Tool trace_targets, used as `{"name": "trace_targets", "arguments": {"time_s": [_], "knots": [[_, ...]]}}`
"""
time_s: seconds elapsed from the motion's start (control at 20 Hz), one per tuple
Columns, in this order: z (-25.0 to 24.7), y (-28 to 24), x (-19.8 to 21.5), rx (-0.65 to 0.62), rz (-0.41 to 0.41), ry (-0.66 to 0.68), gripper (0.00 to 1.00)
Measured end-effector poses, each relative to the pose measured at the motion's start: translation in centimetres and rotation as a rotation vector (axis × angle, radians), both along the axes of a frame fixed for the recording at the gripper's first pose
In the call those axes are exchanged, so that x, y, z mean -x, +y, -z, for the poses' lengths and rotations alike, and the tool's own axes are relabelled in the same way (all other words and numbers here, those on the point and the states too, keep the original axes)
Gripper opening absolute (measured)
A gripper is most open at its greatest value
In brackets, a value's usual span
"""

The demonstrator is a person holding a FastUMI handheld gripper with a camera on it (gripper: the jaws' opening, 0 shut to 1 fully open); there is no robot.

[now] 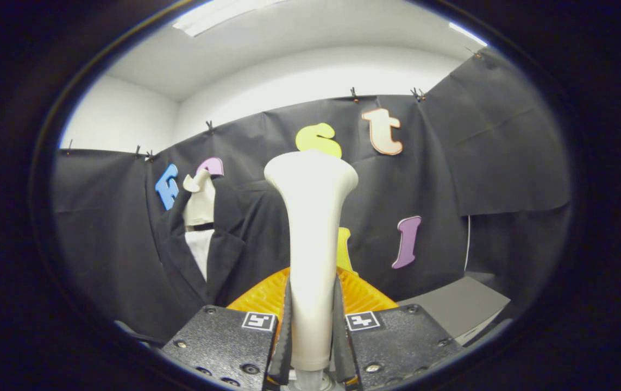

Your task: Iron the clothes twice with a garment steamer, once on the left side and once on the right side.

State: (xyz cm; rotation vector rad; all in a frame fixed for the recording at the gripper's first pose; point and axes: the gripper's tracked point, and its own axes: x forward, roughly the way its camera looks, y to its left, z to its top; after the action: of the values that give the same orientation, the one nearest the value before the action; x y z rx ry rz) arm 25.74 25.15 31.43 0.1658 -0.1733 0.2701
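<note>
The fingers [313, 331] are clamped on the handle of the garment steamer [311, 239], which stands upright between them, head up. Beyond and left of its head hangs the dark jacket [223, 239] on a mannequin, well apart, so the steamer must likely swing left to reach it.

Black cloth wall [478, 163], white ceiling [288, 49] with a bright light panel [218, 13].

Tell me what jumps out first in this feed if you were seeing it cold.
The white garment steamer stands upright, its handle clamped between the gripper fingers, head flaring above them. Beyond the fingers and to one side, a black jacket over a white shirt hangs on a mannequin against the booth wall. An orange ribbed object sits just behind the steamer's handle.
</note>
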Motion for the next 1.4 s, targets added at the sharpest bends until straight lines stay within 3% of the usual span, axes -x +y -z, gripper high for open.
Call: {"name": "trace_targets", "arguments": {"time_s": [0.35, 0.75, 1.4], "knots": [[-2.9, 7.4, -0.6, 0.042, -0.005, -0.033, 0.34], [-2.0, 12.0, -2.6, 0.121, -0.023, 0.003, 0.34], [3.2, 11.5, -3.5, 0.185, -0.010, 0.078, 0.34]]}}
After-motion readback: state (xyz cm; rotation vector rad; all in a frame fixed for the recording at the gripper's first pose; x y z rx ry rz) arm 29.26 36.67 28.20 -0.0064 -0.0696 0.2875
